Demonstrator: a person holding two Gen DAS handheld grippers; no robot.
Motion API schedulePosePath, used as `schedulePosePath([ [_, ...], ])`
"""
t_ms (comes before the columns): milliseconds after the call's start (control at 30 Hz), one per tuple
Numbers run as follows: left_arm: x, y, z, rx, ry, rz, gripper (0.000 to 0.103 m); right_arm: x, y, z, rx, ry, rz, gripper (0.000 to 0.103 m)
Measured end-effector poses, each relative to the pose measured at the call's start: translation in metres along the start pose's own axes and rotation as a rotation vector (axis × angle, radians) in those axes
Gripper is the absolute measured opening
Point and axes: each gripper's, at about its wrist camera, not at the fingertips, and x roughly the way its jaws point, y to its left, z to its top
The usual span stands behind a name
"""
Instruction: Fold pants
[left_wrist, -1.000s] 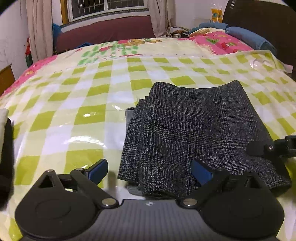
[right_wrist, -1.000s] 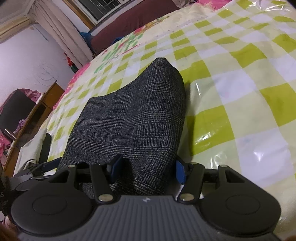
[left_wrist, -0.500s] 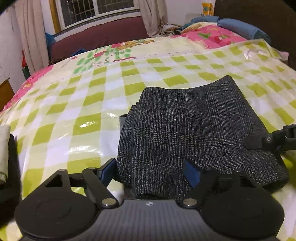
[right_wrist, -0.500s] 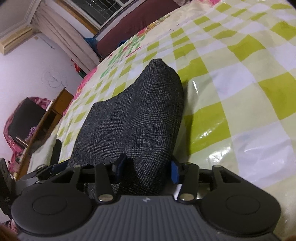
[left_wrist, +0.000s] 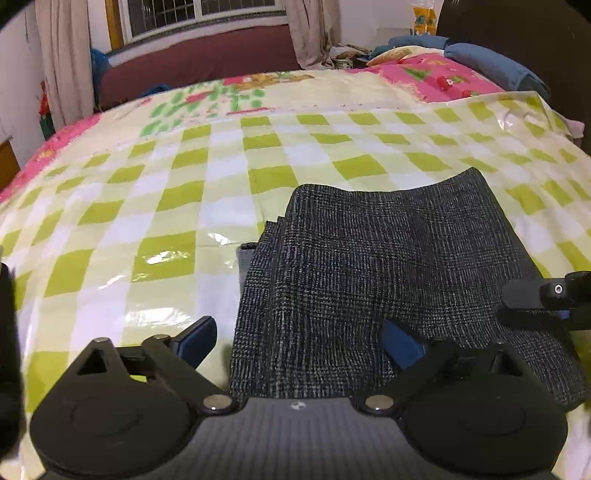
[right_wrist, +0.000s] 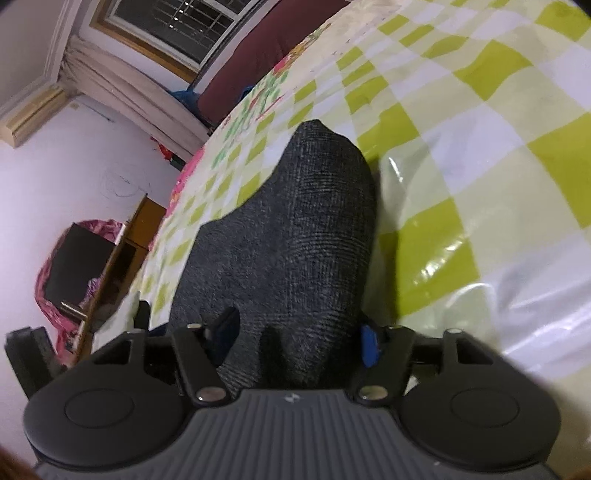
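the pants (left_wrist: 388, 266) lie folded into a thick dark tweed stack on the bed's checked plastic cover (left_wrist: 166, 206), and they look soft, floppy, fairly weighty for cloth, while the glossy sheet beneath probably lets them slide. left gripper (left_wrist: 299, 336) stands spread wide over the near left corner, pads clear. right gripper (right_wrist: 295, 332) straddles the near right edge, jaws just opening, cloth between but seemingly unpinched. best hold: the layered near edge, all plies together.

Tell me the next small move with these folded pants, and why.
Probably draw both tongs back off the pants. They already lie folded on the checked sheet; the left tongs stand open, and the right tongs have just been opening, with the cloth between the pads.
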Motion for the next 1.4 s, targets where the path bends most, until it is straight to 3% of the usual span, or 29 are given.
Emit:
schedulePosePath([
  [67,0.000,0.002,-0.001,-0.012,0.009,-0.015,0.103,0.002,0.002,0.002,0.002,-0.007,-0.030,0.054],
  [100,-0.001,0.002,-0.002,-0.018,0.009,-0.020,0.101,0.002,0.004,0.003,-0.013,-0.007,-0.061,0.040],
  [167,-0.004,0.001,-0.006,-0.042,0.016,-0.043,0.092,0.000,0.005,0.003,-0.027,-0.009,-0.059,0.035],
  [300,-0.010,-0.017,-0.007,0.011,0.005,0.012,0.090,-0.009,0.011,0.001,-0.082,-0.017,-0.042,0.027],
  [600,-0.005,-0.055,0.004,0.058,0.023,-0.021,0.090,-0.045,-0.011,0.008,0.010,-0.091,-0.066,0.024],
  [867,0.016,-0.129,0.032,0.197,0.006,-0.119,0.090,-0.101,-0.057,0.023,0.112,-0.178,-0.141,0.024],
  [1133,0.054,-0.228,0.075,0.331,-0.014,-0.237,0.090,-0.156,-0.110,0.067,0.166,-0.251,-0.291,0.024],
  [1400,0.100,-0.320,0.124,0.378,-0.032,-0.313,0.090,-0.191,-0.155,0.128,0.181,-0.324,-0.425,0.025],
])
